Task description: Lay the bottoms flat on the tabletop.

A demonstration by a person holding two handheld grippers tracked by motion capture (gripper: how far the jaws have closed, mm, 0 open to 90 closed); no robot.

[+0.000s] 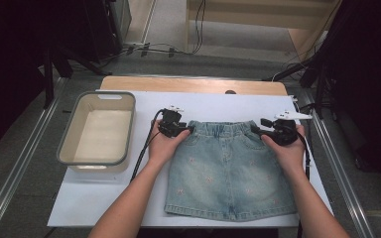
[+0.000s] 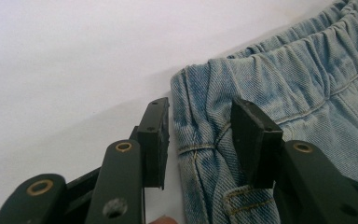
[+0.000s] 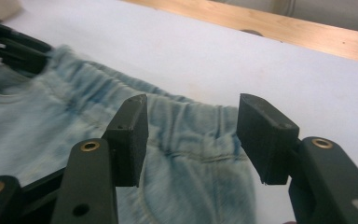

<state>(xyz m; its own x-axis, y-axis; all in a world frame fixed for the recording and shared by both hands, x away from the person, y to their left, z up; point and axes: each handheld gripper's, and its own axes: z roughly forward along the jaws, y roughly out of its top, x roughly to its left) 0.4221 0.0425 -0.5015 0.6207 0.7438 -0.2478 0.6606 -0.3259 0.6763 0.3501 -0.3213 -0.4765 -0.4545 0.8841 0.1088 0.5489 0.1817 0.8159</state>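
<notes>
Light blue denim shorts point(image 1: 230, 168) lie flat on a white sheet, waistband toward the far side, small pale flowers on the legs. My left gripper point(image 1: 191, 130) is at the waistband's left corner point(image 2: 200, 107). Its jaws stand open around that corner, one pad on the sheet, the other over the denim point(image 2: 307, 84). My right gripper point(image 1: 254, 130) is at the waistband's right corner, open, with the denim point(image 3: 191, 154) between its fingers point(image 3: 130, 135). The left gripper's black jaws also show far off in the right gripper view point(image 3: 14, 49).
A grey-rimmed white tub point(image 1: 97, 131) stands to the left of the shorts on the white sheet point(image 1: 104, 198). A wooden table edge point(image 1: 193, 85) runs along the far side. Cables and dark stands lie on the floor beyond. Metal rails flank the table.
</notes>
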